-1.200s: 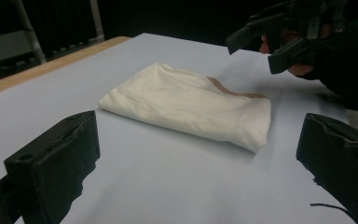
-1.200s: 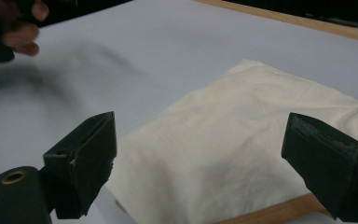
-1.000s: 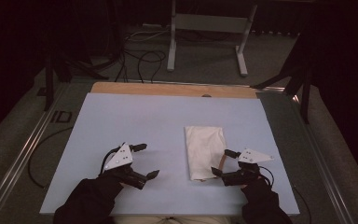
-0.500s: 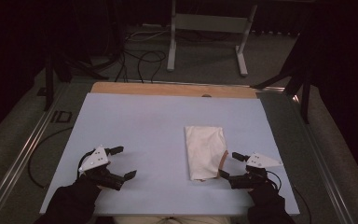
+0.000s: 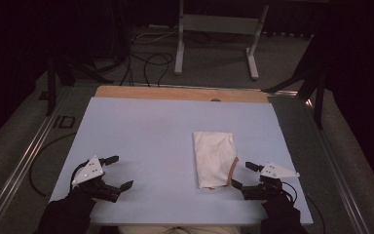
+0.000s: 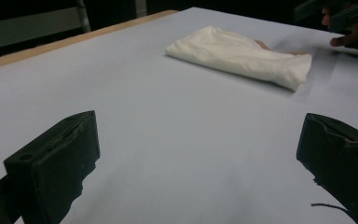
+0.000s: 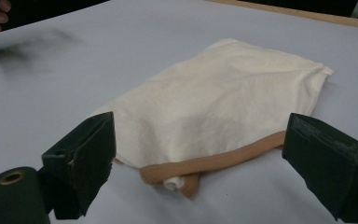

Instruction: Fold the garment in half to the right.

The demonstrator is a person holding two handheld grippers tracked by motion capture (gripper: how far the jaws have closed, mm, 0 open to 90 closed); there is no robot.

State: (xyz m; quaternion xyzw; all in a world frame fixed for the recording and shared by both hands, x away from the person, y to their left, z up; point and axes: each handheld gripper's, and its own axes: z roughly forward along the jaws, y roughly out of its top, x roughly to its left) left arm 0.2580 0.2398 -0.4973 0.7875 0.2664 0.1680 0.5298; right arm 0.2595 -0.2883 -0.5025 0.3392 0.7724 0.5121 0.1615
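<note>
On the pale table [image 5: 156,126], the folded cream cloth [image 5: 214,157] lies just beside the right gripper [image 5: 244,176], whose jaws are spread and touch nothing. The left gripper [image 5: 118,171], jaws also spread, sits well apart from the cloth, having drifted farther from it than half a second ago.

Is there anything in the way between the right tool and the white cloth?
No, nothing visible. The right tool sits open just beside the cloth, aimed at its tan-trimmed edge, with bare table between them.
</note>
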